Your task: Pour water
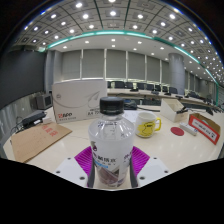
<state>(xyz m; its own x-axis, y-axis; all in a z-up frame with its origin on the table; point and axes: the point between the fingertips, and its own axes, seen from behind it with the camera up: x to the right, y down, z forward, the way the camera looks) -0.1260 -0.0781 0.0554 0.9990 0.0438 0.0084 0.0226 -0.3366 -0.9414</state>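
A clear plastic water bottle with a black cap and a white-and-purple label stands upright between my fingers. My gripper is shut on the bottle, its purple pads pressing the label from both sides. Beyond the bottle and a little to the right, a yellow mug rests on the white table. Below the label, the bottom of the bottle is hidden.
A white cardboard box stands behind the bottle to the left, with a brown board lying on the table nearer me. A red-and-white box sits to the right. Desks with monitors fill the office beyond.
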